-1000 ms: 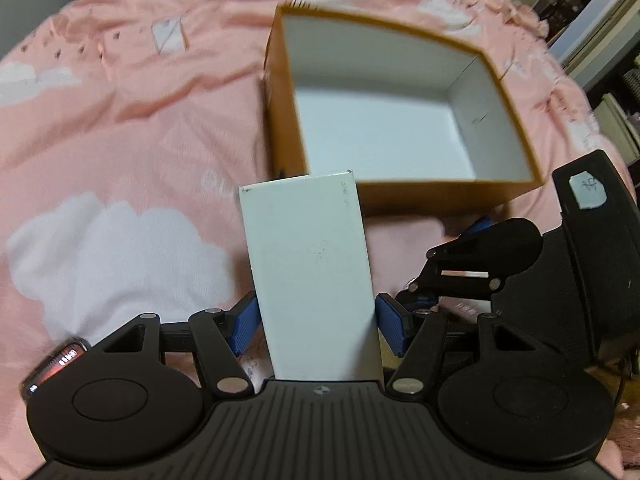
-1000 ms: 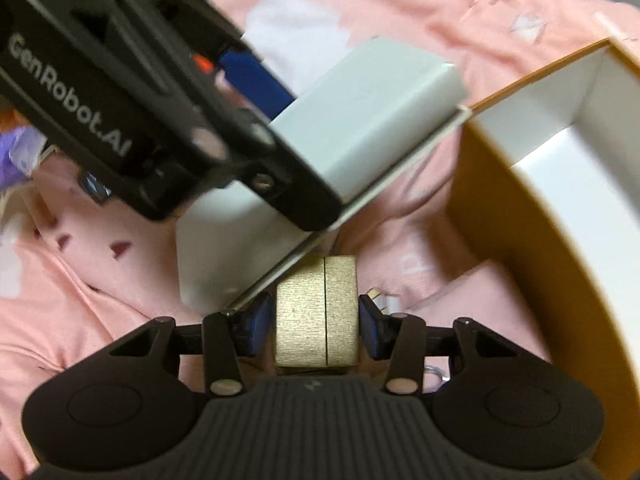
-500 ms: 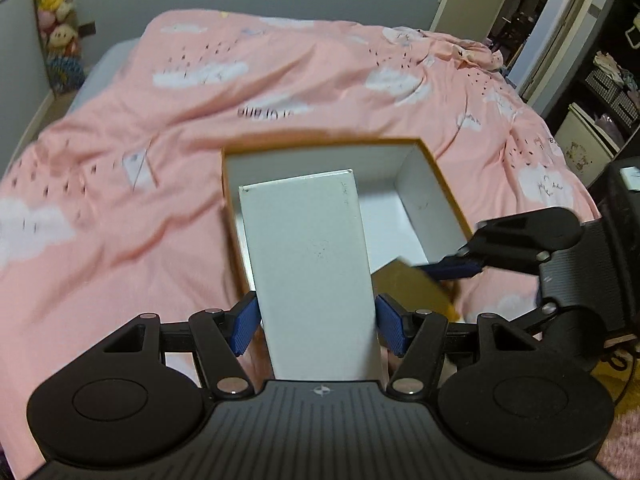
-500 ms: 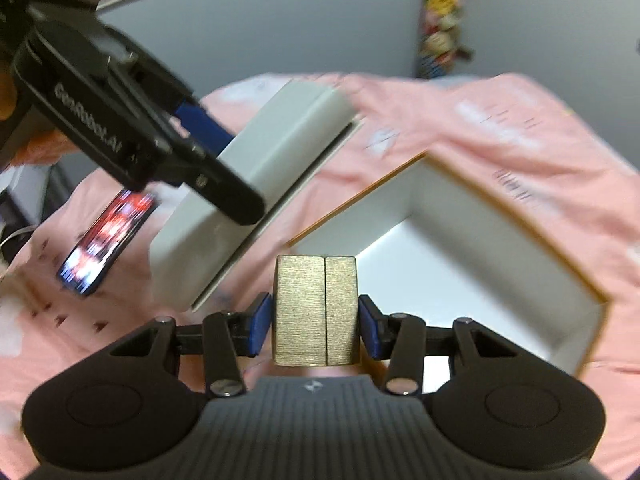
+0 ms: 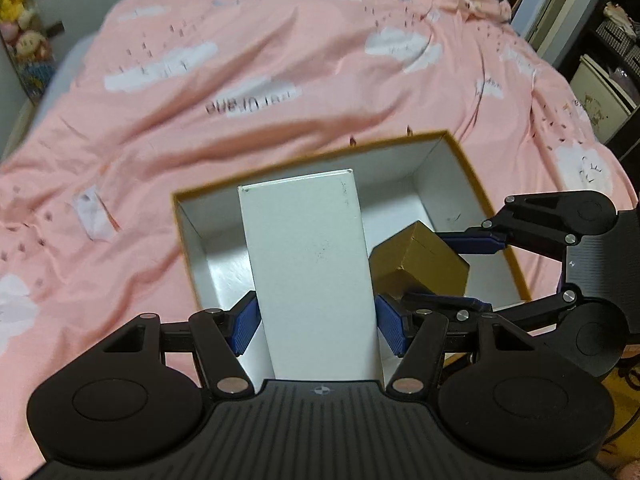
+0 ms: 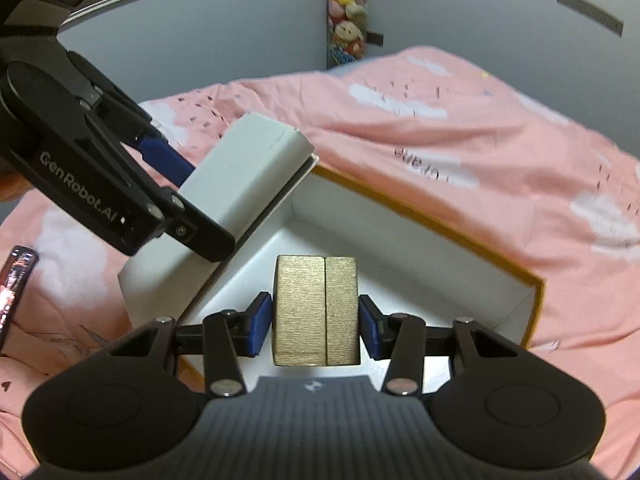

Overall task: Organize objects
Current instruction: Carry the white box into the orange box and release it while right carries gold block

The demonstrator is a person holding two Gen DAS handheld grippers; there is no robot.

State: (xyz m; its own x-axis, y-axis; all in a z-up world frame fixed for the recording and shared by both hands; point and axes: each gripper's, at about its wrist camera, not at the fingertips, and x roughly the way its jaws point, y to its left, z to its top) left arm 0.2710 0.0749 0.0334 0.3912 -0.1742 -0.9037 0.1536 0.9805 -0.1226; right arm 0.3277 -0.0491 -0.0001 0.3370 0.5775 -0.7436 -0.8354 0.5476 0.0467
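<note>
Left wrist view: the jaws of the left gripper [image 5: 316,324] are clamped on the sides of a tall white box [image 5: 308,264], whose upper end now stands over the open tray [image 5: 496,236], an orange-rimmed carton with a white inside lying on the pink bedspread [image 5: 240,80]. A second ago that tray lay well ahead at twelve o'clock, clear of the white box; both hands have since carried their loads across and up, so each box hangs above the tray's mouth. At three o'clock the right gripper [image 5: 464,268] comes in with a gold box [image 5: 420,264] held over the tray's right half. In the right wrist view its jaws pinch the gold box [image 6: 316,312] on both sides, the white floor of the tray [image 6: 400,256] just beyond, and the white box [image 6: 244,176] slants in at ten o'clock. A phone [image 6: 16,280] lies at nine o'clock. Transport looks finished; lowering and release likely remain, and the two boxes sit close enough to bump.
</note>
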